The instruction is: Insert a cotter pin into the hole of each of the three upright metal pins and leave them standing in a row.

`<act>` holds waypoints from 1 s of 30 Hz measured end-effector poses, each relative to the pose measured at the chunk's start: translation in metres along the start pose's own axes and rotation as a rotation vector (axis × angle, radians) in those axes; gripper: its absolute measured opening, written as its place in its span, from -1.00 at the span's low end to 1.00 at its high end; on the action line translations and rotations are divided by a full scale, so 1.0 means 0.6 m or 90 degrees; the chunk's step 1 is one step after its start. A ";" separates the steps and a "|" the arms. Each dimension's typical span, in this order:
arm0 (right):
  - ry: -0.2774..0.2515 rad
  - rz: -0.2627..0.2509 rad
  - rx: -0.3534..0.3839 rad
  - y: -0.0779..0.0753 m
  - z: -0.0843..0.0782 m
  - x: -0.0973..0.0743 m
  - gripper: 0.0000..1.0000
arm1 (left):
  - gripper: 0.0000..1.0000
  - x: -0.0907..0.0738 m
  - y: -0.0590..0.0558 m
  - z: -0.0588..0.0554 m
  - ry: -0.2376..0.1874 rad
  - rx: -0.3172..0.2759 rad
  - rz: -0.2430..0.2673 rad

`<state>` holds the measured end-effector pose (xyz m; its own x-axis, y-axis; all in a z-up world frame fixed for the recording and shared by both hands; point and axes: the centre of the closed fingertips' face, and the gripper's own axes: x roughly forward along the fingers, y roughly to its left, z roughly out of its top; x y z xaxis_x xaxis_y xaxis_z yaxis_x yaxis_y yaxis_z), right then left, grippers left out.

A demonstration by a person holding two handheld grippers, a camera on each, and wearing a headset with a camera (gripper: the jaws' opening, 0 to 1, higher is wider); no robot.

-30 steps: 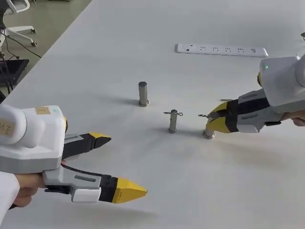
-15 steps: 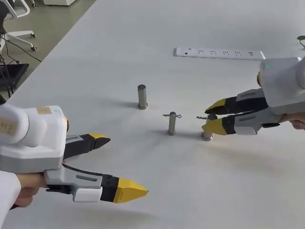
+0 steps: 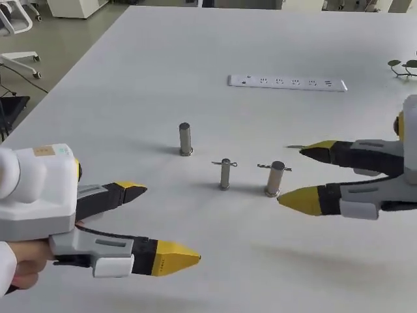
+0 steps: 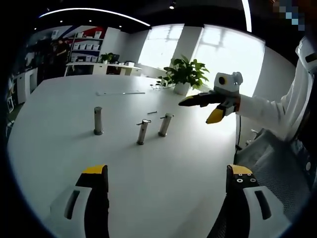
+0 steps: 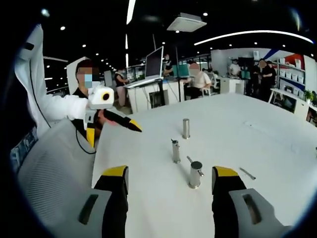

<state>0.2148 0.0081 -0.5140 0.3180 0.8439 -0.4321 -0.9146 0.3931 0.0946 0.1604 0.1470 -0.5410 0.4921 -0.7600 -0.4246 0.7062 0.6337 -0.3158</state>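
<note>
right tongs (image 3: 290, 175) agape | adjacent pin (image 3: 273, 180) cottered | far pin (image 3: 185, 139) seemingly bare

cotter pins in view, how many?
3: one cotter pin through the middle post, a second through the right post, a third loose on the table beyond it.

I read white bodies and black, yellow-tipped jaws on the left gripper (image 3: 168, 225) and right gripper (image 3: 292, 175), silver-grey on the pins (image 3: 225, 174), plain pale grey on the table (image 3: 130, 85), and white on the power strip (image 3: 287, 82).
</note>
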 end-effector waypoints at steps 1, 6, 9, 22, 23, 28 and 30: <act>-0.001 -0.008 0.009 0.001 -0.005 -0.007 0.35 | 0.98 -0.002 -0.004 0.001 -0.003 0.001 -0.004; -0.019 -0.029 0.048 0.009 -0.015 -0.033 0.53 | 0.98 -0.006 -0.011 0.001 -0.004 0.003 -0.009; -0.020 -0.035 0.059 0.013 -0.022 -0.040 0.66 | 0.98 -0.009 -0.010 0.001 -0.005 0.005 -0.008; 0.006 -0.031 0.080 0.054 -0.057 -0.046 0.97 | 0.98 -0.016 -0.001 0.002 -0.010 0.003 -0.003; 0.006 -0.033 0.083 0.053 -0.058 -0.047 0.97 | 0.98 -0.017 0.001 0.003 -0.010 0.002 -0.002; 0.002 -0.043 0.096 0.052 -0.061 -0.051 0.97 | 0.97 -0.017 0.017 0.015 -0.020 0.008 0.012; 0.002 -0.040 0.100 0.055 -0.063 -0.052 0.97 | 0.97 -0.015 0.034 0.026 -0.037 0.021 0.033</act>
<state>0.1653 -0.0193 -0.5310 0.3728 0.8145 -0.4444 -0.8421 0.4981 0.2065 0.1782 0.1647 -0.5303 0.5559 -0.7344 -0.3894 0.6952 0.6676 -0.2665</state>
